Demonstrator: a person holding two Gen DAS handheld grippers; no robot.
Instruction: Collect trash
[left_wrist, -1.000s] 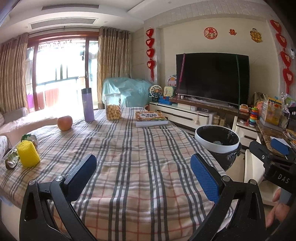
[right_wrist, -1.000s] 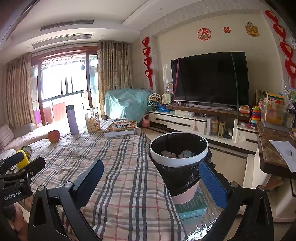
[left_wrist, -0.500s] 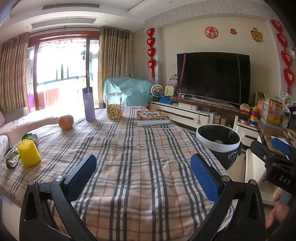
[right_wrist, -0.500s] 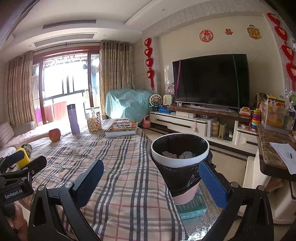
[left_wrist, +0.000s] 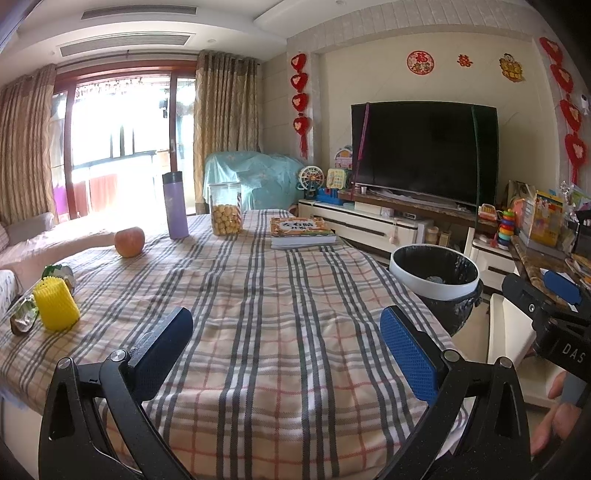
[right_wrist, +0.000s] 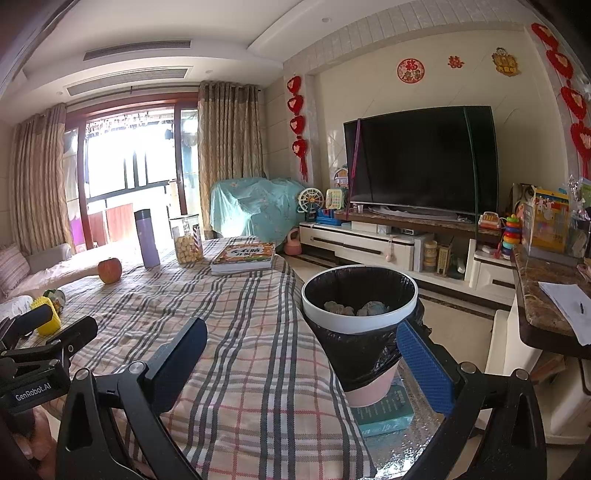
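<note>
The table (left_wrist: 258, 302), draped in a plaid cloth, is filling most of both views. Off its right edge the trash bin (right_wrist: 360, 325), lined with a black bag, is standing on a teal box (right_wrist: 384, 411) on the floor; crumpled pieces are lying inside it. At the table's far end a book (left_wrist: 301, 232), a cookie jar (left_wrist: 225, 208), a purple bottle (left_wrist: 175, 205) and an apple (left_wrist: 129, 242) are sitting well apart from the trash. A yellow ribbed cup (left_wrist: 55, 308) is standing near the left edge, with a crumpled wrapper (left_wrist: 23, 315) just beside it and a second wrapper (left_wrist: 59, 273) behind it. The left hand-held gripper (left_wrist: 286, 343) is hovering over bare cloth, jaws wide apart, holding nothing. The right hand-held gripper (right_wrist: 301, 360) is likewise spread and empty, its right pad overlapping the bin in view.
</note>
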